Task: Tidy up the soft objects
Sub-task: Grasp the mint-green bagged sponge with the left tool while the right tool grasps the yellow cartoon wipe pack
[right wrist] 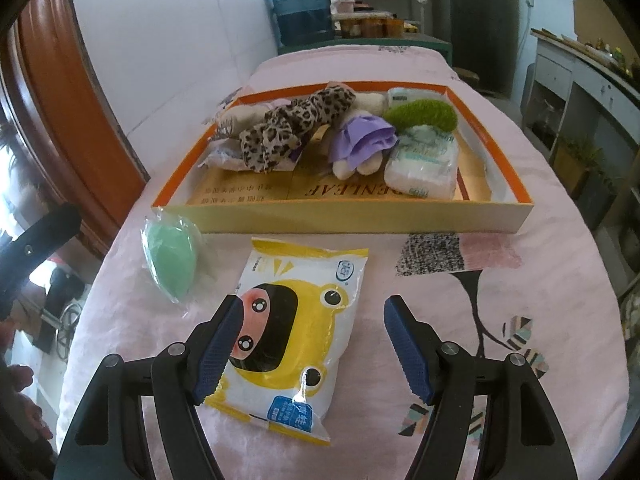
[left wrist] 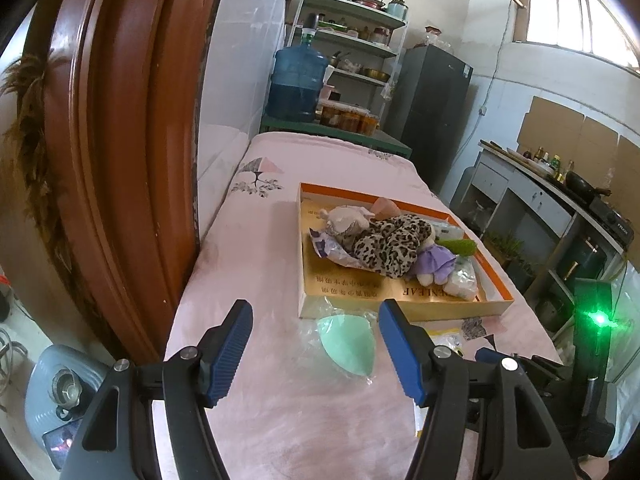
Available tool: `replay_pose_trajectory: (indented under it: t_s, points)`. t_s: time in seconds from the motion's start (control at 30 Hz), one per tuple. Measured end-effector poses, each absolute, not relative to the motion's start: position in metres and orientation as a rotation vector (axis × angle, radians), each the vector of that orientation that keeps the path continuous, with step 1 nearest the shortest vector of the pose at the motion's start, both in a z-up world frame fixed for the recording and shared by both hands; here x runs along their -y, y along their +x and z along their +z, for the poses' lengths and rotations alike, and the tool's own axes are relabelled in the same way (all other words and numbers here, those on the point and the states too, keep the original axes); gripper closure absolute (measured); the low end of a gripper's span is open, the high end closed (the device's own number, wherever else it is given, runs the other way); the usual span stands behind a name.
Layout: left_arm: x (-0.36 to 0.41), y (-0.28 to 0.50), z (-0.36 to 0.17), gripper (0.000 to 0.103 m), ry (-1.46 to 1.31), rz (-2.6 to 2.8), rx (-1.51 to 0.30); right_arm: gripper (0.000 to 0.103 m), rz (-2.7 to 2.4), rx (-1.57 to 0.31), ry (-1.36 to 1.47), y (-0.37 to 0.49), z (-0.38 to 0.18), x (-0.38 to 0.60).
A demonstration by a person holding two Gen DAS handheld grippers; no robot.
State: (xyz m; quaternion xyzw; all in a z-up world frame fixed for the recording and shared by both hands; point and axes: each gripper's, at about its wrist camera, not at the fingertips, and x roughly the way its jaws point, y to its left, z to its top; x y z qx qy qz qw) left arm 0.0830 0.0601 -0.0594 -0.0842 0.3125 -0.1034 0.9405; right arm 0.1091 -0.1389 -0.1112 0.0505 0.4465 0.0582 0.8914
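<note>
2 grippers wide open, holding nothing. Right gripper (right wrist: pixel 314 344) straddles wipes pack (right wrist: pixel 290 334) on pink tabletop (right wrist: pixel 460 312); left gripper (left wrist: pixel 316 354) over bagged green sponge (left wrist: pixel 349 345), just beside tray (right wrist: pixel 360 220) of soft items.

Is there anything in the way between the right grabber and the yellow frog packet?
Nothing visible blocks it. The right hand-held gripper is open, its fingers already either side of the yellow frog packet lying flat on the pink cloth. The green sponge in its bag sits off to the left, apart.
</note>
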Motion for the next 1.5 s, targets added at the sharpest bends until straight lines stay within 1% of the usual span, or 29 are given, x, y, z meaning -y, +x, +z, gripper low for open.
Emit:
replay_pose_trajectory:
  t_s: [0.47,0.5,0.53,0.7,0.77,0.87,0.97,1.37,1.43,1.5]
  points:
    - [-0.048,0.096,-0.078,0.038,-0.158,-0.222,-0.698,0.03,0.17,-0.95,0.11,0.112,-0.127,0.127]
    - [-0.047,0.097,-0.08,0.038,-0.156,-0.224,-0.703,0.032,0.173,-0.949,0.109,0.112,-0.127,0.126]
    - [-0.045,0.099,-0.082,0.038,-0.154,-0.228,-0.714,0.039,0.187,-0.948,0.112,0.112,-0.126,0.126]
    - [-0.035,0.105,-0.093,0.038,-0.145,-0.238,-0.748,0.054,0.202,-0.941,0.12,0.111,-0.123,0.127]
    - [-0.031,0.108,-0.096,0.038,-0.141,-0.24,-0.758,0.064,0.204,-0.936,0.131,0.111,-0.121,0.132]
    - [-0.028,0.112,-0.1,0.038,-0.137,-0.235,-0.772,0.072,0.212,-0.929,0.141,0.11,-0.118,0.136]
    - [-0.026,0.116,-0.105,0.038,-0.137,-0.226,-0.783,0.073,0.221,-0.926,0.141,0.109,-0.116,0.138]
    - [-0.016,0.136,-0.121,0.038,-0.14,-0.227,-0.846,0.074,0.248,-0.932,0.164,0.113,-0.119,0.144]
    - [-0.016,0.139,-0.124,0.046,-0.151,-0.234,-0.864,0.074,0.251,-0.931,0.161,0.113,-0.118,0.144]
    - [-0.017,0.139,-0.125,0.048,-0.155,-0.223,-0.865,0.074,0.253,-0.931,0.163,0.113,-0.119,0.144]
